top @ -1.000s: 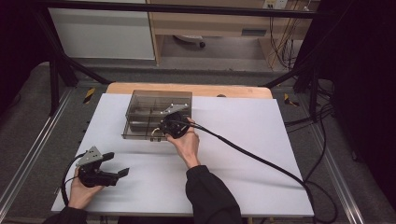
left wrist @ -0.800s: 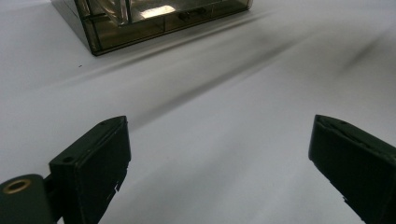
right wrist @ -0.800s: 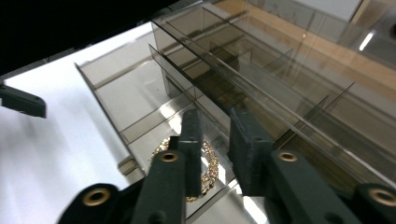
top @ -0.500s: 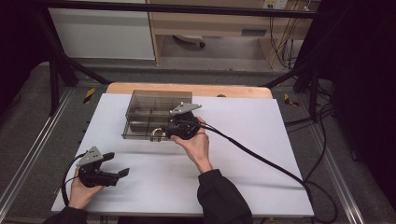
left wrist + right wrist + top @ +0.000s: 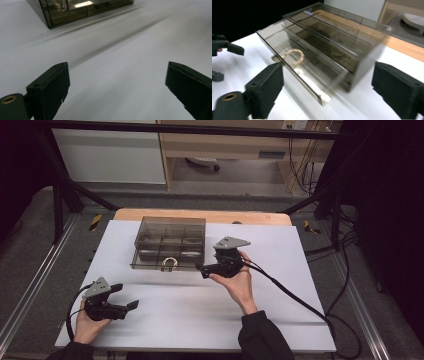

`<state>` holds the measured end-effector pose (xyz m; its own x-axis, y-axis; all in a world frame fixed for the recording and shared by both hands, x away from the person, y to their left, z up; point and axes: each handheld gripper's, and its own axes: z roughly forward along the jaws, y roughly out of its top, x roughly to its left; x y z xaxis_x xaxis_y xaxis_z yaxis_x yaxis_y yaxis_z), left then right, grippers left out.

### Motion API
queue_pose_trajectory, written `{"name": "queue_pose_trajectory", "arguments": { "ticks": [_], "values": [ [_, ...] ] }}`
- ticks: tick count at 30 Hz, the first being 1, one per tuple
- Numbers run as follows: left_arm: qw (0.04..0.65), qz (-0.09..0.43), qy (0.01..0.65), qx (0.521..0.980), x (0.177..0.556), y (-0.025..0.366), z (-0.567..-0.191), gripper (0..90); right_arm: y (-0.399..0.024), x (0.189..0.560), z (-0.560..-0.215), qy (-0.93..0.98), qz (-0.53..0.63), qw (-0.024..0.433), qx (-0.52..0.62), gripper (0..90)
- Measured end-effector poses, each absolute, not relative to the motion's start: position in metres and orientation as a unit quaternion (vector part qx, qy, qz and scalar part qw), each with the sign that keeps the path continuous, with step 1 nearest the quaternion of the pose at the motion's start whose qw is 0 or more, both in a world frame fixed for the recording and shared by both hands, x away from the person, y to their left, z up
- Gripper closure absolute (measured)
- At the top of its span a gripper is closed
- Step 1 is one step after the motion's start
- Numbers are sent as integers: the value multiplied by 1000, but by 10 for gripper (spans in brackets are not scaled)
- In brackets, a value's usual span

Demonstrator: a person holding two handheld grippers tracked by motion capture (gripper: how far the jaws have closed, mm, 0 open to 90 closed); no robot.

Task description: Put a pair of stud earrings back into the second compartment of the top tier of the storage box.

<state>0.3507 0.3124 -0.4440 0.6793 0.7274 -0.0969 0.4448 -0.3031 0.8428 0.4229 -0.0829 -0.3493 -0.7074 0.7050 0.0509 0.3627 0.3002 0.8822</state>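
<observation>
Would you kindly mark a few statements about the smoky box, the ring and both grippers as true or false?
1. The right gripper has its fingers clamped on the ring. False: the fingers have just been opening, stand wide apart and hold nothing.
2. The gold ring sits at the front of the smoky transparent box. True.
3. The left gripper is inside the box. False: it is down at the near left of the white table, far from the box.
4. The left gripper's fingers are open with nothing between them. True.
</observation>
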Motion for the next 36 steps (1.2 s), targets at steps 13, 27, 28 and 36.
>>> {"name": "queue_pose_trajectory", "arguments": {
  "ticks": [13,27,28,36],
  "values": [
    [459,152,371,793,351,311,-445,56,-158,397,-382,777,479,167,372,34],
    [457,151,370,795,351,310,-445,56,-228,368,-423,777,460,157,401,9],
    [456,151,370,795,351,310,-446,56,-232,366,-425,778,458,155,401,9],
    [455,151,370,796,351,310,-445,56,-249,355,-437,781,451,147,407,9]
  ]
}}
